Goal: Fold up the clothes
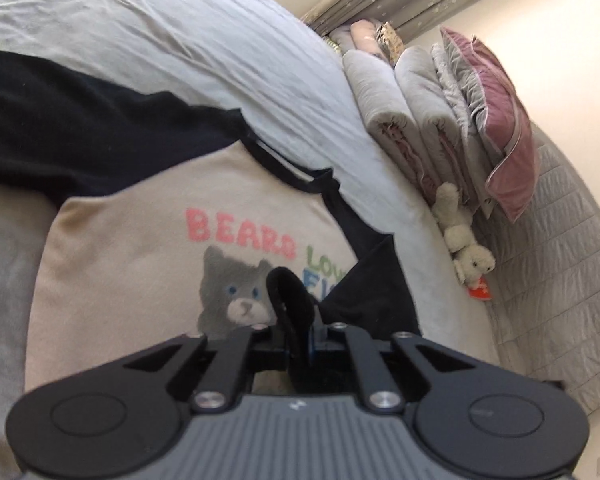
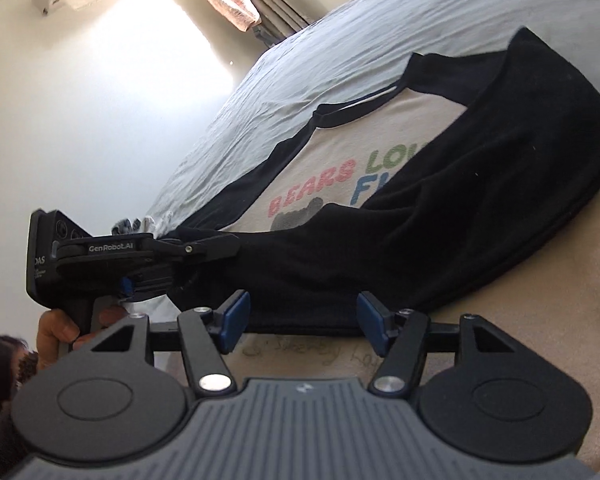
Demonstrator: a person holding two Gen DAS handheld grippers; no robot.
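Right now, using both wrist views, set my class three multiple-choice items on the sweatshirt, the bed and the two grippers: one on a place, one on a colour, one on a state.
1. Where does the white plush toy lie?
A. On the sweatshirt
B. At the edge of the bed, below the folded bedding
C. In the right gripper

2. What colour is the word BEARS on the sweatshirt?
A. Pink
B. Yellow
C. Black

3. How does the left gripper stand?
A. Open, apart from the cloth
B. Shut on the black sleeve
C. Lying on the floor

Key: 1 B, the toy sits beside the bed, under the folded bedding. 2 A, the letters are pink. 3 B, the left jaws are closed on the black sleeve, while the right gripper is open.
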